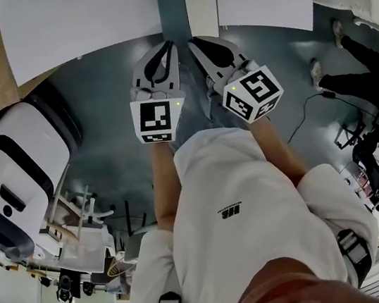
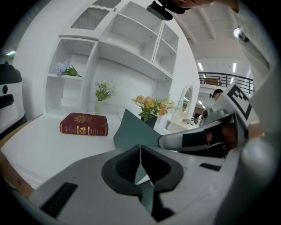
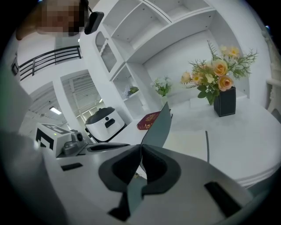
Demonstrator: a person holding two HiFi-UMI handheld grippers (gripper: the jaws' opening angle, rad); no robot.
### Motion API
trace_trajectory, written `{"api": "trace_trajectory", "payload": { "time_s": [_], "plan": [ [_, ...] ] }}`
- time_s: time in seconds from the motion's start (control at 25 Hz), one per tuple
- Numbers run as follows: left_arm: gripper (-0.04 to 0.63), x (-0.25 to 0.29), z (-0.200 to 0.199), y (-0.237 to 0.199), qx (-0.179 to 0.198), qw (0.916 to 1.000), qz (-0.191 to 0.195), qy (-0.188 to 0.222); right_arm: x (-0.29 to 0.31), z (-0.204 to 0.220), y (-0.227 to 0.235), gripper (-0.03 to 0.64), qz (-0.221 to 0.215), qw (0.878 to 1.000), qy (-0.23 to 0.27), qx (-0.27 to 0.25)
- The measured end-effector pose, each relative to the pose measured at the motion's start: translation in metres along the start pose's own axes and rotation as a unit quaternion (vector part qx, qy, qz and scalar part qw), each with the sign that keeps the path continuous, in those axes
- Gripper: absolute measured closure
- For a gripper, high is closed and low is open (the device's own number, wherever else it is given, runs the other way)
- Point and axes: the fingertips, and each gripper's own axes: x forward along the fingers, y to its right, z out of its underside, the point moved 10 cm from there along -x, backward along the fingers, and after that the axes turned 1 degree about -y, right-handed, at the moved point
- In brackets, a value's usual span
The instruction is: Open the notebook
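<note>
On the white worktop in front of the person lies the notebook, and its teal cover stands raised, almost upright, above the pale first page. Both tools hold this cover at its free edge. The left hand-held gripper is clenched on it, and the right hand-held gripper is clenched on it just beside, so the two are nearly touching each other. Each one has the thin sheet pressed between its dark pads. Further back on the worktop a red book lies flat, well apart from the notebook. A dark vase with orange flowers stands near the notebook, on the right side.
</note>
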Motion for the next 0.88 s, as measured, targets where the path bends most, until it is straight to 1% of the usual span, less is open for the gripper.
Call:
{"api": "trace_trajectory", "payload": {
  "time_s": [0.88],
  "plan": [
    [0.595,-0.032,0.008,-0.039,-0.031,0.9976,-0.061,0.01,0.049,-0.013,-0.038,0.609,-0.069,0.997,-0.025,-0.038]
  ]
}}
